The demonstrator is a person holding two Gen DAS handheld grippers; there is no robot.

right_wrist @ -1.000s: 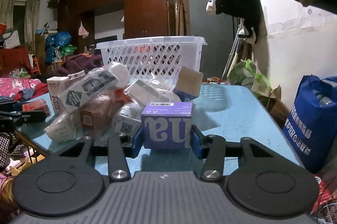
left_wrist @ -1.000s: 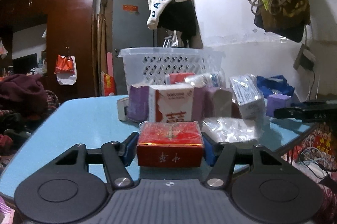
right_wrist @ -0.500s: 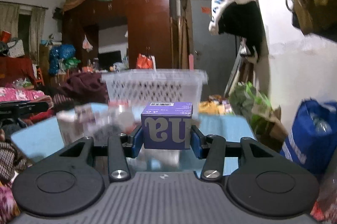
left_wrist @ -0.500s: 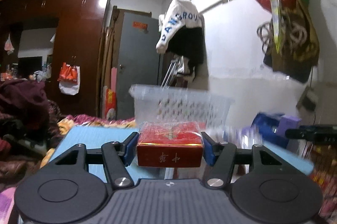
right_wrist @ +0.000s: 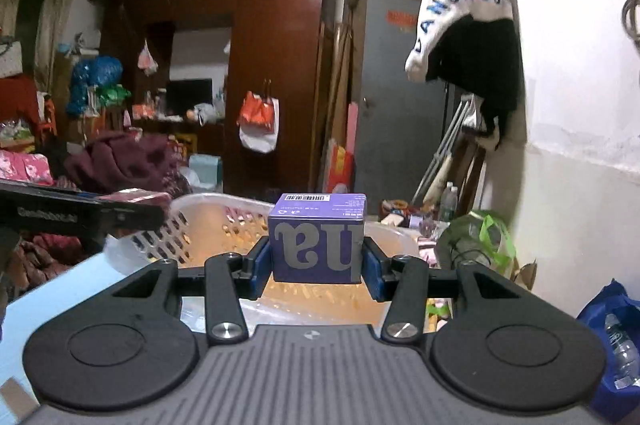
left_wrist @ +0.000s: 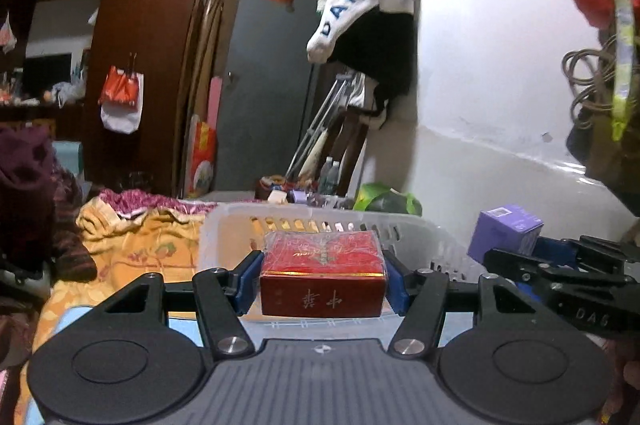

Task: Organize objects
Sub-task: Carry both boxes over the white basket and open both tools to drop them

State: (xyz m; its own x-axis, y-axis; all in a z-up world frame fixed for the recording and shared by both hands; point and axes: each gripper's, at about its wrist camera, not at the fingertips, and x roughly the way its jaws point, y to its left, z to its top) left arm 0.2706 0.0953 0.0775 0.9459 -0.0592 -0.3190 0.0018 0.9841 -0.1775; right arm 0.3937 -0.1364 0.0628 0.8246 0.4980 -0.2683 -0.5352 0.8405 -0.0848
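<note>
Left wrist view: the left hand-held gripper [left_wrist: 323, 281] is closed on a red box [left_wrist: 322, 275], its blue pads pressed against the two short ends so the box sits level and square. The box hangs over the near rim of the white basket [left_wrist: 420, 237], just above the opening, which suggests it is being brought there to be dropped in. To the right of the basket, the right hand-held gripper [left_wrist: 508, 257] reaches in from the side with a purple box [left_wrist: 506, 231] held at its tip, also close to the basket's rim.

Right wrist view: the right hand-held gripper [right_wrist: 316, 265] is closed on the purple box [right_wrist: 317, 239], gripped by its left and right faces with the barcode side up. The box sits above the basket [right_wrist: 192, 221], inside whose walls nothing can be made out. The blue bench [right_wrist: 60, 289] lies on the near side of the basket, and the left hand-held gripper [right_wrist: 160, 211] enters to the left of the basket. Judging by this, both boxes are ready for release into the basket.
</note>
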